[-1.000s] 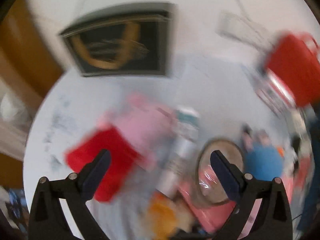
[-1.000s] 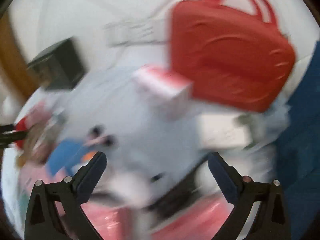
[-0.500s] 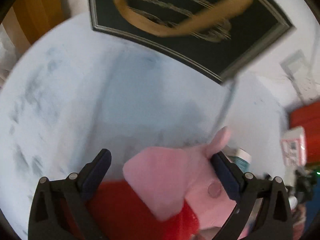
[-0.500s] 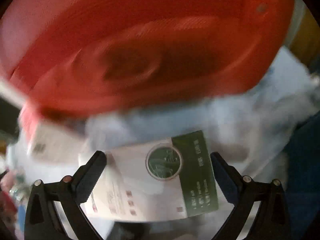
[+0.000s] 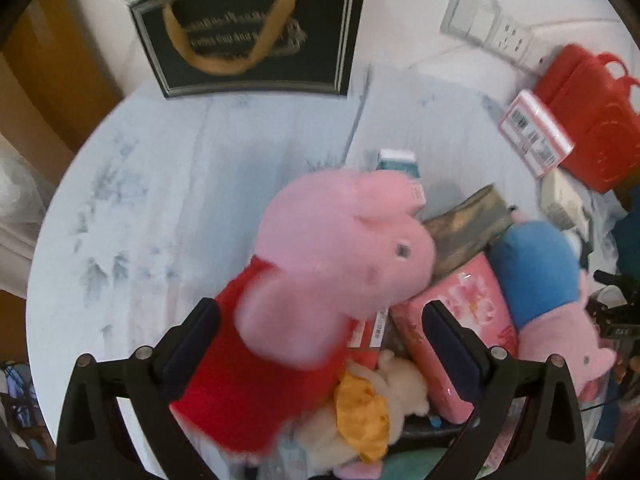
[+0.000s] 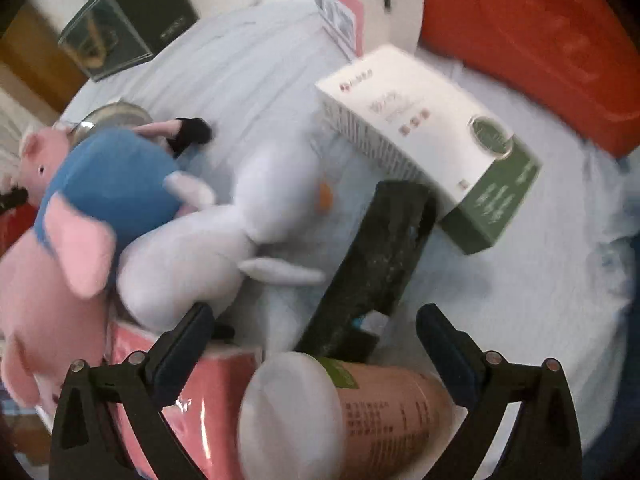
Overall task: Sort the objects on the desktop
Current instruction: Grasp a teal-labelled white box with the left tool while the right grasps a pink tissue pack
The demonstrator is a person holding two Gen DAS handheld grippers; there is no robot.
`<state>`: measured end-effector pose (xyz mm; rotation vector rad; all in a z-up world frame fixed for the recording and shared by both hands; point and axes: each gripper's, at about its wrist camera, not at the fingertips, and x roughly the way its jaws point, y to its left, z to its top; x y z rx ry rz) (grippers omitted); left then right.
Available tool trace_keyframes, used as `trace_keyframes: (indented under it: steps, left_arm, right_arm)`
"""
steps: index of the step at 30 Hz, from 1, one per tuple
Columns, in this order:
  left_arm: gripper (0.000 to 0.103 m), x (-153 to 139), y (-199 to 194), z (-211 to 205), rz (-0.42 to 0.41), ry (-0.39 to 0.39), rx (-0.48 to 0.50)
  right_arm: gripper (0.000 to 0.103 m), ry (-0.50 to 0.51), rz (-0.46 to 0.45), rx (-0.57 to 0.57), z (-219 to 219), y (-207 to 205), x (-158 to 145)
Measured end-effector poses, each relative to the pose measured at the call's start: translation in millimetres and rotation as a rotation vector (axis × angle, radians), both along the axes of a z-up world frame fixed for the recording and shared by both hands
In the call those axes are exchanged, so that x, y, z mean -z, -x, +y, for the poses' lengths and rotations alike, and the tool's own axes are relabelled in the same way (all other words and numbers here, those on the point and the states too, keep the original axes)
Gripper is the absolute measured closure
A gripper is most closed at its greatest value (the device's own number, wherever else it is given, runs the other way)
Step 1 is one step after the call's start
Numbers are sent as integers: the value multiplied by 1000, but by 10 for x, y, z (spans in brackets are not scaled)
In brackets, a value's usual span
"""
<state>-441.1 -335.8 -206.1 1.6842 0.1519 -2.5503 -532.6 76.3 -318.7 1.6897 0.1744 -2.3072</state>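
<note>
A pink pig plush in a red dress (image 5: 340,260) lies on the pale blue cloth (image 5: 160,200), its body between the fingers of my left gripper (image 5: 320,344), which is open and does not press it. Beside it sit a pig plush in blue (image 5: 536,272), a pink packet (image 5: 460,320) and a cream and yellow plush (image 5: 380,400). My right gripper (image 6: 316,344) is open above a pink bottle with a white cap (image 6: 340,412). Ahead of it lie a white plush (image 6: 240,232), a black block (image 6: 372,256) and the blue pig plush (image 6: 100,188).
A black gift bag with gold handles (image 5: 248,32) stands at the back. A red handbag (image 5: 588,120), a pink and white box (image 5: 536,136) and a power strip (image 5: 492,32) sit far right. A white and green box (image 6: 432,152) lies near the red handbag (image 6: 520,28).
Both views swung sharply. The left gripper drew back, so the pig plush now fills the gap between its fingers. The right gripper pulled away from the red handbag to above the pile.
</note>
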Motion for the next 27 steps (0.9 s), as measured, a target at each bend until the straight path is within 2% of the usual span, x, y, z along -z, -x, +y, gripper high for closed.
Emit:
trace_keyframes:
  steps: [2,4,8,11,14,16,17,18,20,27]
  left_arm:
    - [1,-178,-21,50,61,49,-12]
    - [1,-318,57,70,110,66,-12]
    - [1,-374,433,260,151,20,-2]
    - [1,-188,862,436,91,-29,-8]
    - [1,172,1270,569,-13,-24,-8]
    - [2,465,1473,654,-97,10,6]
    - [5,587,1530,687,-128,13,19]
    - [12,688,1571,711,-154,8,32]
    - [17,786,1616,746,-156,50,40]
    - [23,814,1636,640,-144,0,28]
  right_arm:
    - [0,-23,75,18,70,62,-153]
    - [0,-16,132,53,128,214,-325]
    - [0,14,192,126,177,611,-505]
    - [0,30,201,134,74,822,-567]
    - [0,-1,211,125,-125,1061,-562]
    - [0,-10,214,134,-196,1245,-471]
    - [0,-9,214,137,-190,1338,-461]
    - [0,-12,213,140,-212,1446,-432]
    - [0,-26,209,145,-244,1579,-323]
    - [2,-4,218,143,-405,1852,-76]
